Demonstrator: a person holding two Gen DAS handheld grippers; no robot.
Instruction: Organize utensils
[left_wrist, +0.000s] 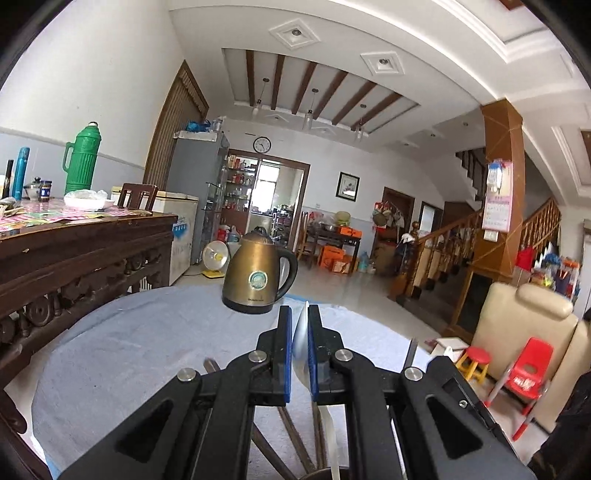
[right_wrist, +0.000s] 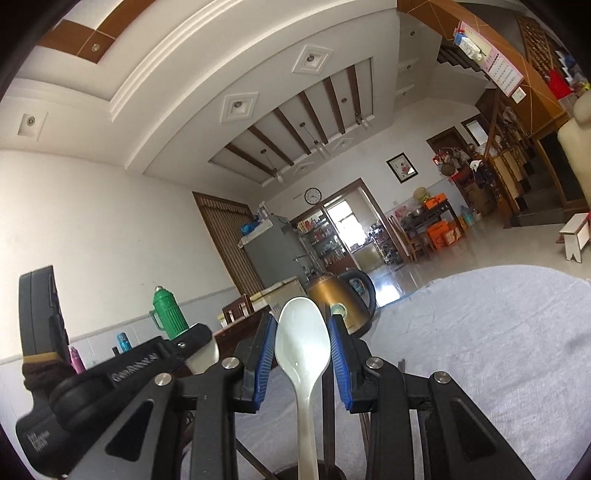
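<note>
My left gripper (left_wrist: 300, 314) is shut on a white spoon (left_wrist: 301, 343), seen edge-on between the blue pads, its handle running down toward the bottom edge. My right gripper (right_wrist: 303, 321) is shut on a second white spoon (right_wrist: 303, 339). Its bowl faces the camera and its sides touch both blue pads. The handle drops into a dark round holder (right_wrist: 314, 474) at the bottom edge. Dark chopsticks (right_wrist: 327, 406) stand beside that handle, and chopsticks (left_wrist: 295, 439) also show under the left gripper. The left gripper (right_wrist: 201, 347) appears at the lower left of the right wrist view.
A round table under a grey-blue cloth (left_wrist: 147, 350) (right_wrist: 480, 350) lies below both grippers. A bronze kettle (left_wrist: 258, 273) (right_wrist: 340, 302) stands at its far edge. To the left is a carved dark wooden table (left_wrist: 74, 251) with a green thermos (left_wrist: 81, 162). A red child's chair (left_wrist: 528, 373) stands at the right.
</note>
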